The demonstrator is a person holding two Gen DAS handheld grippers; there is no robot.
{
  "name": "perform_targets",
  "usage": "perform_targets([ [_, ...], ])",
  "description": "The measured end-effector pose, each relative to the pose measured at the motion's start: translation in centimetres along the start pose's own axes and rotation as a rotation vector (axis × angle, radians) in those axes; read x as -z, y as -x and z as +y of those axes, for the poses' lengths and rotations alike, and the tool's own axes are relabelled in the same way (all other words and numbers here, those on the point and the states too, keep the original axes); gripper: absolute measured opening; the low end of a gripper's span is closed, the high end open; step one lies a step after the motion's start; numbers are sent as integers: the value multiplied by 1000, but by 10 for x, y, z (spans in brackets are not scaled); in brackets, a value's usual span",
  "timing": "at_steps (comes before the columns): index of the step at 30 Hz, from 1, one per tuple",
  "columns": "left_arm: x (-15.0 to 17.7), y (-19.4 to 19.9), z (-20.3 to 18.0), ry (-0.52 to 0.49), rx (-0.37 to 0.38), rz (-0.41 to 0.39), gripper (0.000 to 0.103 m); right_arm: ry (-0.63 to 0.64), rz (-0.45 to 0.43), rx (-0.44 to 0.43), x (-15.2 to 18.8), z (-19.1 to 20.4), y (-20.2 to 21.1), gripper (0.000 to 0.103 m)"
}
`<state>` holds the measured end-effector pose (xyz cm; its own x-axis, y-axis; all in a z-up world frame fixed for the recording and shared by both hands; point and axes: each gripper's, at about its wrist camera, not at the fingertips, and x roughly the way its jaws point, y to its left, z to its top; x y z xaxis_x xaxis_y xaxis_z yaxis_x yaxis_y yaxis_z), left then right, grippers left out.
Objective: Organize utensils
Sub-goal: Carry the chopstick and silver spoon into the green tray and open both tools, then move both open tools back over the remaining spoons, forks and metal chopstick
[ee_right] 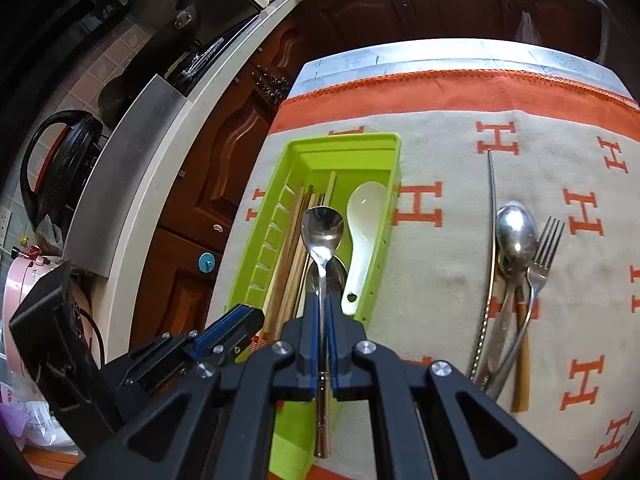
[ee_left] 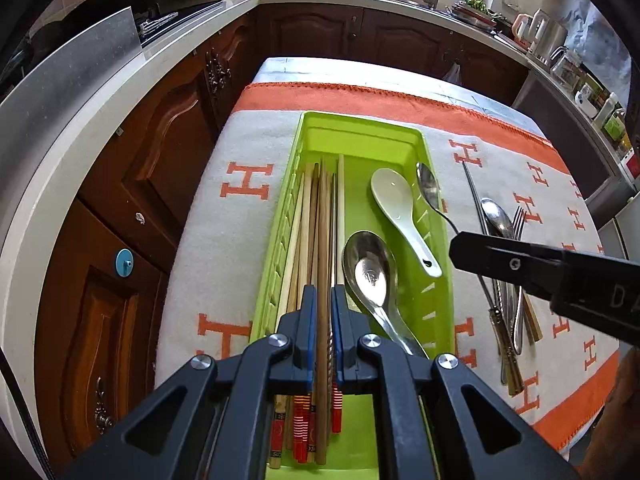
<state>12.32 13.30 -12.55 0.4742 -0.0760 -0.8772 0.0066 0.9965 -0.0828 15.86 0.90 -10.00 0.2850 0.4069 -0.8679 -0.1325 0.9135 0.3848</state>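
my right gripper [ee_right: 322, 312] is clamped on the thin handle of a small metal spoon [ee_right: 322, 226], fingers pressed on either side of the stem, bowl sticking out ahead of the fingertips and held over the green utensil tray [ee_right: 256, 240]. just past the right gripper's tip on the right side lies the white ceramic soup spoon [ee_right: 362, 232] inside the tray, and below the held spoon i can make out the bowl of a large steel spoon [ee_left: 370, 270] resting in the same compartment.

my left gripper [ee_left: 321, 312] sits over the near end of the tray, its blue pads close together around a wooden chopstick [ee_left: 322, 240] and a metal one; i cannot tell whether they truly pinch them or only straddle them. the bundle of wooden chopsticks [ee_left: 304, 216] lies lengthwise in the tray's left side, running straight ahead from the left gripper, red-banded ends toward me.

off to the right of the right gripper, out on the orange-and-grey blanket [ee_right: 440, 288] covering the surface, a loose pile waits: a single metal chopstick [ee_right: 491, 216], a steel spoon [ee_right: 516, 232], a fork [ee_right: 546, 252] and a wooden-handled piece [ee_right: 520, 372] tucked under them, all overlapping at their handles. well apart from the tray.

in the left wrist view the right gripper comes in from the right, its dark finger tip just beside the tray's right wall.
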Motion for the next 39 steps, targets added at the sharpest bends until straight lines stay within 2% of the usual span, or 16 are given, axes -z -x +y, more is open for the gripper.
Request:
perform_targets([
  [2, 0, 2, 1, -6, -4, -9, 15, -1, 11, 13, -1, 2, -9, 4],
  [6, 2, 10, 6, -17, -38, -36, 45, 18, 21, 42, -2, 5, -19, 5],
  [9, 4, 17, 9, -15, -59, -51, 53, 32, 15, 44, -1, 8, -19, 5],
  [13, 7, 26, 12, -9, -100, -64, 69, 57, 8, 50, 1, 11, -17, 5],
  [21, 11, 38, 13, -7, -116, -69, 74, 84, -7, 68, 8, 4, -5, 5],
  [33, 17, 45, -5, -22, -112, -41, 76, 56, -44, 92, 25, -29, 26, 5],
  [39, 19, 53, -23, -56, -112, -54, 84, 20, -61, 95, 34, -50, 41, 5],
])
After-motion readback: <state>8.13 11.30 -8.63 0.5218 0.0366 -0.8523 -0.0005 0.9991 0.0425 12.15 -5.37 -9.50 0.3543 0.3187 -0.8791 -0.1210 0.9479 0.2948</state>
